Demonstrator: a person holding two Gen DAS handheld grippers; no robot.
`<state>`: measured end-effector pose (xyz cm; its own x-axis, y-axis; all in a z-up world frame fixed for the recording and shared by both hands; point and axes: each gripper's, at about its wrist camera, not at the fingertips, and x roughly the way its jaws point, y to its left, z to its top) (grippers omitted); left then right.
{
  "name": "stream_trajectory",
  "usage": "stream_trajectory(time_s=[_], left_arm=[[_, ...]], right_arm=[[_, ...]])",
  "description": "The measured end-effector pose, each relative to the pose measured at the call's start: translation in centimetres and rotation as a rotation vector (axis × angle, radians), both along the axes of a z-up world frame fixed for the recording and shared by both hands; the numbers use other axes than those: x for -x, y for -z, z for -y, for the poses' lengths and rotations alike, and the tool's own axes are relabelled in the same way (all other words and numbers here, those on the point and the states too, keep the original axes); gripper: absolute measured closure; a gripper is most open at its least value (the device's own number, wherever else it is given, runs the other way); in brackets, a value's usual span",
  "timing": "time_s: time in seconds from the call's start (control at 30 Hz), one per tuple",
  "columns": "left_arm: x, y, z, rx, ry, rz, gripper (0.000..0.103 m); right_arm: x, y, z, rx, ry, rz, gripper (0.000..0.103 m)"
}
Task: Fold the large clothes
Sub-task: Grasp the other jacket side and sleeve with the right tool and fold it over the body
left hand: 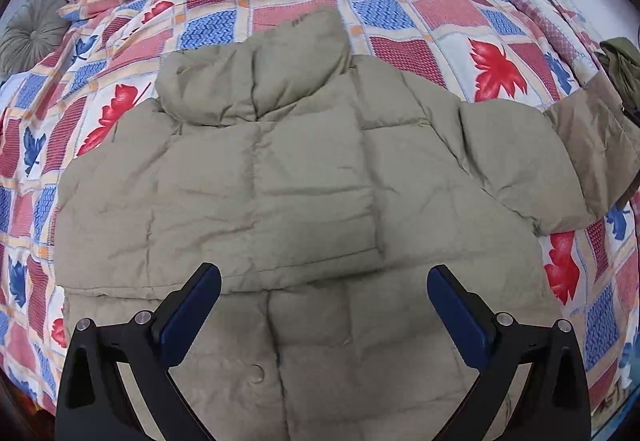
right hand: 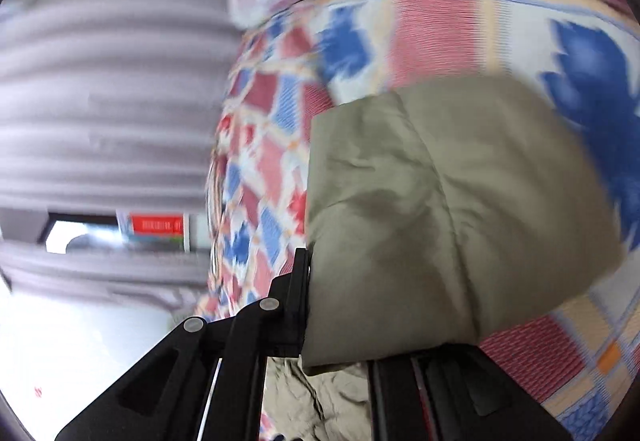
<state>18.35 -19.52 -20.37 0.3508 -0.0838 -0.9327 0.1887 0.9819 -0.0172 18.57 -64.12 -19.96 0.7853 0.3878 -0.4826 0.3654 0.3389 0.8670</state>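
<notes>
Sleeve-folding is the step now. Right gripper [right hand: 340, 321] pinches the puffy jacket's sleeve [right hand: 440, 209], which bulges just ahead of it. Left gripper [left hand: 324, 281] hangs wide open above the jacket [left hand: 280, 181] on the bedspread [left hand: 400, 9]. Next, I think, the sleeve goes across the jacket's body.

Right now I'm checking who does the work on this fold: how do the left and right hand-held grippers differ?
The left hand-held gripper is open, poised over the khaki puffer jacket with nothing between its fingers; the right hand-held gripper is shut on the jacket's sleeve. The left view is sharp; the right is blurred. Both have black frames.
</notes>
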Motion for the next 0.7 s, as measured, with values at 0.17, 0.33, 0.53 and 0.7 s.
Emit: stream_trajectory(time_s=[0.17,0.33,0.53,0.7], left_arm=[[-0.9,-0.5,-4.8,0.004,-0.049,0.032,0.0],[-1.6,-0.4,-9.7,0.014,-0.082,0.056,0.0],[-2.4,1.3,-14.1,0.008,-0.137,0.041,0.0],[-2.4,2.6,-15.0,0.024,-0.126,0.017,0.0]], right_arm=[[-4.1,-3.6,-10.2,0.189,-0.196,0.035,0.095],[-6.1,-4.5,-23.1,0.461,-0.452,0.043,0.095],[-5.5,1.9,-33.3,0.533,-0.635,-0.109,0.095],[-5.5,7.6,-34.8,0.46,-0.616,-0.247,0.095]])
